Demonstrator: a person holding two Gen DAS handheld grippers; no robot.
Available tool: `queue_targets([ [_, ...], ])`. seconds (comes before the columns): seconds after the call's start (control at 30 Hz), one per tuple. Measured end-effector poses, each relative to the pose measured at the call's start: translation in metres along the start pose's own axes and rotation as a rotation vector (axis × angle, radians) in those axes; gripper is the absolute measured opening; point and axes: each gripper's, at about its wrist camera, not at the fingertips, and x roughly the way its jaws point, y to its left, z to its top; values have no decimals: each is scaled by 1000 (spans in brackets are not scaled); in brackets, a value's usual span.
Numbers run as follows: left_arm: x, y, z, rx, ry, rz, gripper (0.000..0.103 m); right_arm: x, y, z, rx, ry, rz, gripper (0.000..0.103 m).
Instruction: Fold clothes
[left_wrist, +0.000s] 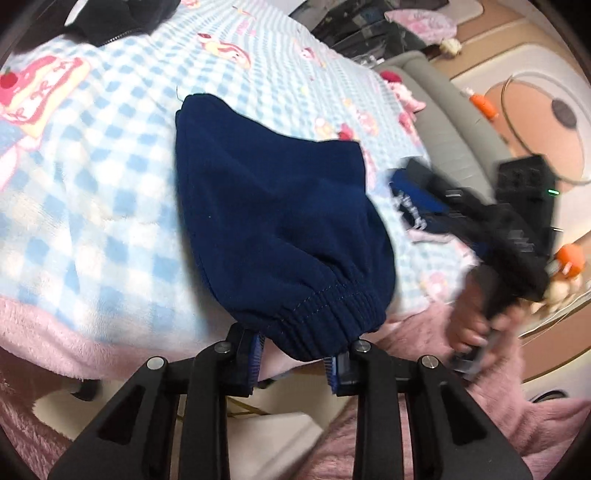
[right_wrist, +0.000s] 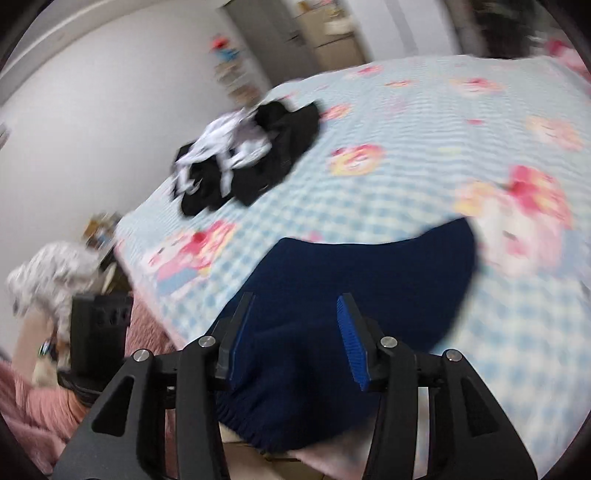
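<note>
A black-and-white clothes pile (right_wrist: 243, 155) lay at ten o'clock on the fleecy checked bed (right_wrist: 424, 147). The navy fleece garment (left_wrist: 273, 206), long axis running twelve to six, pointed its ribbed waistband toward the left gripper (left_wrist: 295, 358), spread wide beneath it. The right gripper (right_wrist: 295, 332) hovered wide above.

Before me spreads a bed under a blue-and-white checked blanket (right_wrist: 424, 155) printed with pink cartoon figures, its edge trimmed in pink plush (left_wrist: 55, 325). A plain white wall (right_wrist: 92, 122) stands behind it. Beside the bed lies a tan-and-cream patterned floor (left_wrist: 535, 85).
</note>
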Motion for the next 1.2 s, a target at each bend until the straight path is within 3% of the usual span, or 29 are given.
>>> queue_targets([
  [0.07,-5,0,2,-9,-9,-29,28,41,-3,2,-20,121,14,47],
  [0.23,-13,12,4,47,21,36,26,88,-27,-34,-82,277,-100,40],
  [0.53,-24,19,5,54,57,-3,26,79,-23,-48,-152,228,-178,39],
  [0.67,-32,13,10,41,33,-38,26,52,-12,-43,-129,103,-216,39],
  [0.83,-30,7,18,58,36,-32,26,46,-8,-51,-109,113,-197,42],
  [0.9,-25,2,22,83,52,-11,26,67,-15,-65,-106,221,-181,42],
  [1.0,-17,-7,30,112,55,15,26,71,-12,-66,-125,224,-180,43],
  [1.2,-7,-18,49,124,47,28,26,61,-28,-61,-34,207,-116,43],
])
